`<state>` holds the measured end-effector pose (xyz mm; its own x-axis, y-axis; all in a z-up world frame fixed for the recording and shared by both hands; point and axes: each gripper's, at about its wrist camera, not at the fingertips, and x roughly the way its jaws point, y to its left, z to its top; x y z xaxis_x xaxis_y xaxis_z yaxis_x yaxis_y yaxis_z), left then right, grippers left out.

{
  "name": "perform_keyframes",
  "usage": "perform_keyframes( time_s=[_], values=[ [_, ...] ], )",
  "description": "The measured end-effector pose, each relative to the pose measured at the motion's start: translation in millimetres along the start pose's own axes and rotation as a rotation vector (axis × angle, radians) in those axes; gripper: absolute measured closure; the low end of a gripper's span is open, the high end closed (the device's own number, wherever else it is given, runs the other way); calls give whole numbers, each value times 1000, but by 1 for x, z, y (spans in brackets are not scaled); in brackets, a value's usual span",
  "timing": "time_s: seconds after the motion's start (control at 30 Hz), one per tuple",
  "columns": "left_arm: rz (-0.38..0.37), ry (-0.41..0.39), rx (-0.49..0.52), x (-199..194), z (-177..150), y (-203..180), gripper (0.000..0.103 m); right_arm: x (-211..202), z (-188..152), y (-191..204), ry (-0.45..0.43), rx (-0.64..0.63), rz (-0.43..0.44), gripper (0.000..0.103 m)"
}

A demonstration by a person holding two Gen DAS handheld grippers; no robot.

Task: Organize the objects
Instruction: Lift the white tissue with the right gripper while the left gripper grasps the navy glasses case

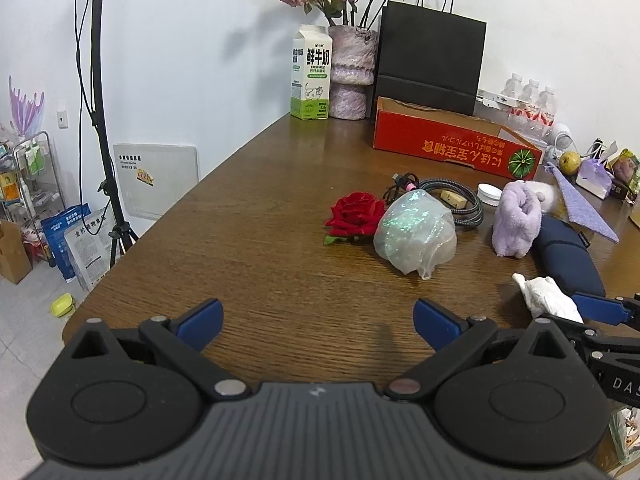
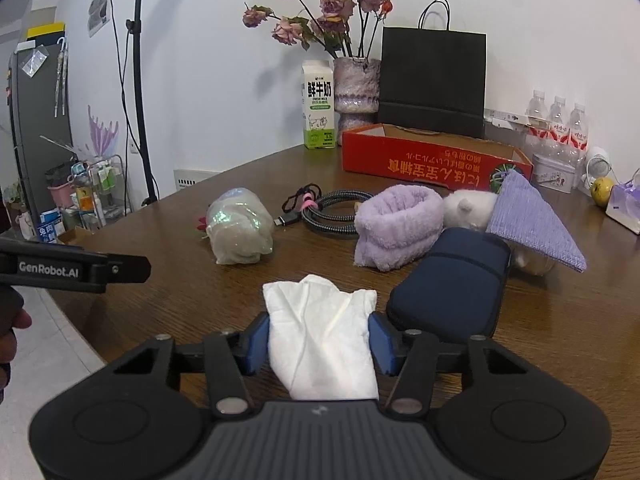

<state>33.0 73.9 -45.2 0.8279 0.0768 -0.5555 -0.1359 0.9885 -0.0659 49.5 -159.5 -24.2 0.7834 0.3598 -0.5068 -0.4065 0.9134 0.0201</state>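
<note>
In the right wrist view a crumpled white tissue [image 2: 316,304] lies between the blue pads of my right gripper [image 2: 320,336], and both pads touch its sides. The left wrist view shows the same tissue [image 1: 546,294] in the right gripper [image 1: 560,312] at the lower right. Just right of it lies a navy pouch [image 2: 452,284]. My left gripper [image 1: 318,320] stands open over bare table with nothing between its fingers. Further back lie a red rose [image 1: 356,212], an iridescent bag [image 1: 416,232], a coiled cable [image 1: 452,196] and a folded purple towel [image 1: 516,216].
An open red cardboard box [image 2: 420,160] stands at the back, with a milk carton [image 2: 318,108], a vase of dried roses [image 2: 356,88] and a black paper bag [image 2: 432,84] behind it. A purple cloth [image 2: 532,220] and white plush [image 2: 468,204] lie right. The table edge [image 1: 168,216] runs along the left.
</note>
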Motion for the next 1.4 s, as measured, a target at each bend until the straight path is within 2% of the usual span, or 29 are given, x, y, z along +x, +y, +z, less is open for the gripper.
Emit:
perform_keyframes(
  time_s=[0.17,0.67,1.4],
  values=[
    [3,-12,11,-7,2,-4,0,-6,1,-2,-13,10,5,58],
    [-6,-37,51,-24,9,-20,0,-33,5,-11,-87,25,6,58],
    [-44,-27,123,-19,17,-81,0,-62,4,-64,-171,67,-53,58]
  ],
)
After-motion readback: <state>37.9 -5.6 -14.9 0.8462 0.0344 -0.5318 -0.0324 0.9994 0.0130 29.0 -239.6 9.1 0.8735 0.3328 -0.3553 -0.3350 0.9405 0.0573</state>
